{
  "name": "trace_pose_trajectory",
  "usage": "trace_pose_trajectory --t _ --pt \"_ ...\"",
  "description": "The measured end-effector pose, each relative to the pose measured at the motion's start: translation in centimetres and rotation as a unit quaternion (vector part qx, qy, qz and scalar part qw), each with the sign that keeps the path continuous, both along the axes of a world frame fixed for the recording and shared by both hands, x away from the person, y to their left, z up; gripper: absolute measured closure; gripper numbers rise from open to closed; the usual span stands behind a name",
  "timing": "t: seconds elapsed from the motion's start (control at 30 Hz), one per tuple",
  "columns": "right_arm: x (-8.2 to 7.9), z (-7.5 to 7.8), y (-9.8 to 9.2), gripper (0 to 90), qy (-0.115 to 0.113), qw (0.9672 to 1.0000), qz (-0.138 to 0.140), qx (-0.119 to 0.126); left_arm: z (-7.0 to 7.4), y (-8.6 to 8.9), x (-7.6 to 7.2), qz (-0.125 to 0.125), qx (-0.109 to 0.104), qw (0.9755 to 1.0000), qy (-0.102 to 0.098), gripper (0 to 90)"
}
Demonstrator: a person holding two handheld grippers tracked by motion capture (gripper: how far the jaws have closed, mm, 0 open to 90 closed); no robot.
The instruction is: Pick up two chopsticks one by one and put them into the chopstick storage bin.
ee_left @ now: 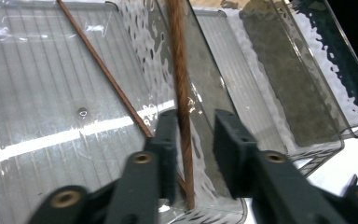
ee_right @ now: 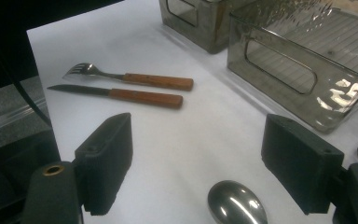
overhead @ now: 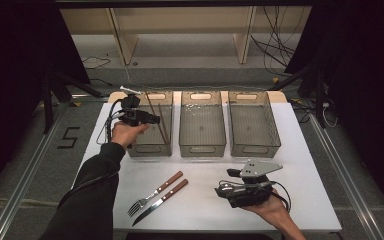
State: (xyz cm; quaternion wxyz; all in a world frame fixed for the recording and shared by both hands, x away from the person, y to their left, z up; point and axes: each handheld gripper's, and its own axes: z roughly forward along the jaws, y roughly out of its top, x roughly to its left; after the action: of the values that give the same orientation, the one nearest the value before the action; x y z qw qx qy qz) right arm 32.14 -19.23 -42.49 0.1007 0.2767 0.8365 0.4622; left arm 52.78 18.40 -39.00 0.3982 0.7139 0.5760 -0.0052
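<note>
The left gripper (overhead: pixel 150 119) is hovering over the left bin (overhead: pixel 147 148), its jaws standing slightly apart around a chopstick (ee_left: pixel 181 93) — the left gripper view is showing the stick running up between the pads, close against one and clear of the other, so nothing is pinching it. A second chopstick (ee_left: pixel 103 70) is lying slanted across the ribbed floor of the same bin. The middle bin (overhead: pixel 202 145) and the right bin (overhead: pixel 255 145) are standing just beside it in a row. The right gripper (overhead: pixel 225 192) is resting low over the counter (overhead: pixel 200 210) with its jaws wide apart — a spoon (ee_right: pixel 237 204) is lying below them, untouched. A fork (overhead: pixel 155 192) and a knife (overhead: pixel 161 201) are lying side by side near the front edge.
</note>
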Motion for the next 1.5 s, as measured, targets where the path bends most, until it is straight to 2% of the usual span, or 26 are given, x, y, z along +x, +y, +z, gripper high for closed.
trace_pose_trajectory --t 0.1,0.23,0.4,0.5,0.63,0.7,0.83,1.0,1.23,1.5 --pt "0.0 0.0 0.0 25.6 0.001 1.0 -0.001 -0.002 -0.1 0.1 -0.1 -0.001 0.008 1.0 0.003 64.5" --pt "0.0 -0.1 0.0 25.6 0.002 1.0 0.0 -0.002 -0.1 0.2 -0.1 0.01 0.018 0.9998 0.007 53.0" --pt "0.0 0.0 0.0 25.6 0.001 1.0 0.0 -0.002 0.5 0.2 -0.7 0.005 0.01 0.9999 -0.005 39.6" --pt "0.1 0.1 -0.2 25.6 0.0 1.0 -0.004 -0.003 1.2 -0.1 -1.8 -0.009 0.002 0.9997 -0.024 34.1" --pt "0.3 0.3 -0.7 25.5 -0.002 0.9999 -0.013 -0.004 2.2 -0.4 -4.0 -0.029 -0.005 0.9979 -0.058 28.4" --pt "0.5 0.5 -1.1 25.4 -0.002 0.9998 -0.015 -0.009 2.8 -0.4 -5.3 -0.038 -0.012 0.996 -0.08 25.7" --pt "0.9 1.0 -2.1 25.4 0.003 0.9995 -0.027 -0.017 3.2 0.1 -8.1 -0.048 -0.046 0.9908 -0.118 23.5" --pt "1.5 1.3 -3.1 25.6 0.008 0.9987 -0.037 -0.034 2.6 0.2 -10.7 -0.064 -0.059 0.9862 -0.141 22.8" --pt "2.1 1.1 -3.9 26.2 0.02 0.9973 -0.042 -0.057 0.9 0.9 -12.7 -0.077 -0.055 0.9845 -0.148 20.5" --pt "3.3 0.7 -4.2 26.2 0.042 0.9939 -0.044 -0.092 -1.2 1.0 -14.5 -0.091 -0.049 0.9802 -0.169 18.9"
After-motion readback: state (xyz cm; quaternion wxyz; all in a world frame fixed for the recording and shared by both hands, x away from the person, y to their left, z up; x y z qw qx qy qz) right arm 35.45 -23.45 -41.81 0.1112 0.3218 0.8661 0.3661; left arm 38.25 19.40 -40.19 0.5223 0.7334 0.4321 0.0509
